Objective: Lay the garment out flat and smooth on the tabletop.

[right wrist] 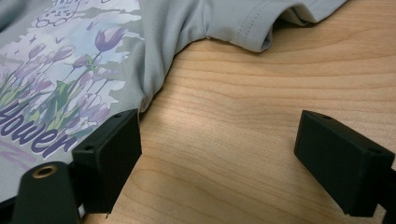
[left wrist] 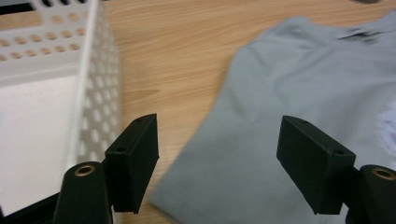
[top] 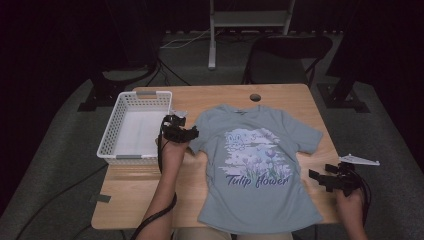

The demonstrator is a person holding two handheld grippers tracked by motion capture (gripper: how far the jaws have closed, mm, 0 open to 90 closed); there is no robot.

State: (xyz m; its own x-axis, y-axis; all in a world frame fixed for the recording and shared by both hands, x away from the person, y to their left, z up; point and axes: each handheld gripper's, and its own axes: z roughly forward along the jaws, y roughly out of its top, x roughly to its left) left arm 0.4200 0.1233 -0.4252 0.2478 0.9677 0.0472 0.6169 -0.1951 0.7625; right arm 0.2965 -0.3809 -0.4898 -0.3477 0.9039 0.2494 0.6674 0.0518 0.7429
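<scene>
A pale blue-grey cotton T-shirt point(top: 257, 165) with a purple tulip print lies spread flat, front up, on the light wooden table point(top: 210, 97) (its hem reaches the near edge). The left gripper point(top: 181, 131) hovers over the shirt's left sleeve, its jaws wide apart and holding nothing, just beside a white perforated plastic basket point(top: 114, 125). The right gripper point(top: 327, 179) sits near the shirt's right side seam, over bare wood, jaws likewise spread and empty.

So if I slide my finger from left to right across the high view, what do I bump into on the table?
White basket → left tool → blue T-shirt → right tool.
</scene>
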